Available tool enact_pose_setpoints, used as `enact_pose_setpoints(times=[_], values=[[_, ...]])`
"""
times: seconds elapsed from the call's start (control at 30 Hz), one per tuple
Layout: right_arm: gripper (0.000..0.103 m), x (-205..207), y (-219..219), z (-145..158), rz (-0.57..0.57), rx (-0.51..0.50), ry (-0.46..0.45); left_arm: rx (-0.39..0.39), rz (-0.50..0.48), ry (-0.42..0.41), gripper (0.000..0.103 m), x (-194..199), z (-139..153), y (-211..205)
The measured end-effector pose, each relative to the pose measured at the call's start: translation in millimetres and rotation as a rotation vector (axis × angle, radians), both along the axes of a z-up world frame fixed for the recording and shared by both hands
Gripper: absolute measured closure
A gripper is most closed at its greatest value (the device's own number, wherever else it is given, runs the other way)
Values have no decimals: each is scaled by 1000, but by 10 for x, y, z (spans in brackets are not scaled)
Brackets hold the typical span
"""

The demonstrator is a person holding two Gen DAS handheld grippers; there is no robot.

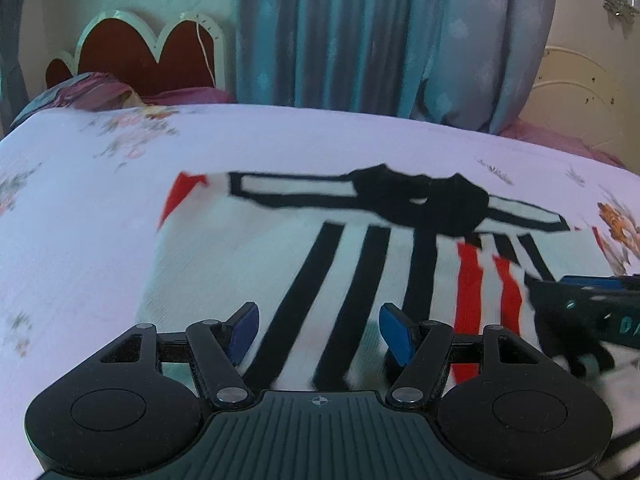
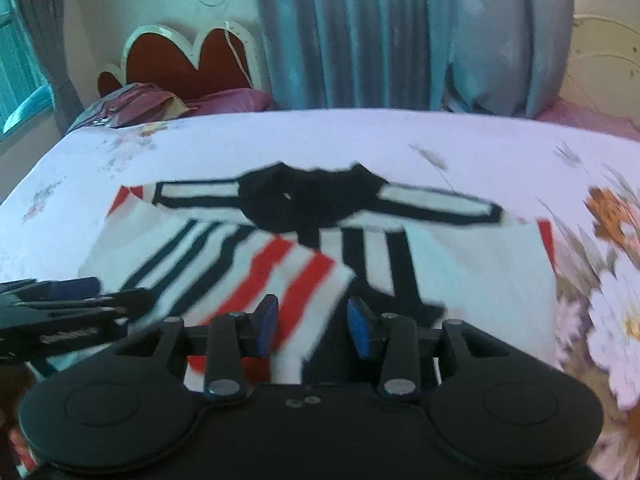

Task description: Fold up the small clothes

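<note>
Left wrist, striped knit shirt (image 1: 280, 248), floral bedsheet (image 1: 80, 200), blue-padded tongs (image 1: 320, 332)

We look from two cameras, each sitting just behind its own gripper and facing forward and downward along the fingers. The left wrist view looks past the left gripper (image 1: 318, 332) across the bed (image 1: 80, 208) toward the curtain (image 1: 360, 32); the right gripper shows at its right edge. The right wrist view looks past the right gripper (image 2: 314, 328) the same way, with the left gripper at its left edge. Both sit close above the striped shirt (image 1: 224, 248), and both share it, the red headboard (image 1: 132, 52), the curtain and the floral bedsheet (image 2: 600, 280).
</note>
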State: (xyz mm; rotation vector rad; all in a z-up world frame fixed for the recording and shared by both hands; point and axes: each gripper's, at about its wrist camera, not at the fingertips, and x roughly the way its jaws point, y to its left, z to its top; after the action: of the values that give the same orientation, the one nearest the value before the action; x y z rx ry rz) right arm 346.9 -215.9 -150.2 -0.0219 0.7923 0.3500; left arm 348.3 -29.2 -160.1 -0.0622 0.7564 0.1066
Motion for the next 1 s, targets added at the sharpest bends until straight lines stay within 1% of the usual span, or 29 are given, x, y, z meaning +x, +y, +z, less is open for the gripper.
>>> enact_pose_setpoints(times=[0.13,0.23,0.27,0.37,0.47,0.53,0.6,0.63,0.67,0.7,0.73,0.83,0.9,1.0], values=[[67,198,105,-76,13,-12,9,0,20,24,37,233,-92,-63],[67,294,117,-199,9,-36,24,24,28,33,37,322,-203,-57],[68,308,110,-237,9,-42,29,30,23,31,35,339,-231,-51],[68,307,76,-330,28,-80,16,27,14,36,32,343,-248,-9],[69,279,-36,-319,25,-93,5,31,3,40,32,317,-246,59],[70,276,-137,-327,19,-91,7,28,8,42,32,291,-244,118],[70,259,-177,-321,18,-110,0,31,25,51,32,270,-210,155],[70,249,-185,-303,14,-117,2,30,46,57,32,248,-173,172],[69,220,-207,-249,1,-106,4,16,63,52,32,190,-114,190],[69,190,-232,-194,-2,-78,1,-3,59,38,32,113,-57,202],[69,135,-258,-122,3,-43,-6,-10,49,26,32,31,-13,193],[67,-37,-236,4,31,4,-14,11,-10,13,32,-246,66,87],[67,-120,-174,2,50,19,3,-5,-33,31,32,-379,60,22],[68,-230,-64,-54,62,36,31,-27,-45,58,32,-481,4,-63]])
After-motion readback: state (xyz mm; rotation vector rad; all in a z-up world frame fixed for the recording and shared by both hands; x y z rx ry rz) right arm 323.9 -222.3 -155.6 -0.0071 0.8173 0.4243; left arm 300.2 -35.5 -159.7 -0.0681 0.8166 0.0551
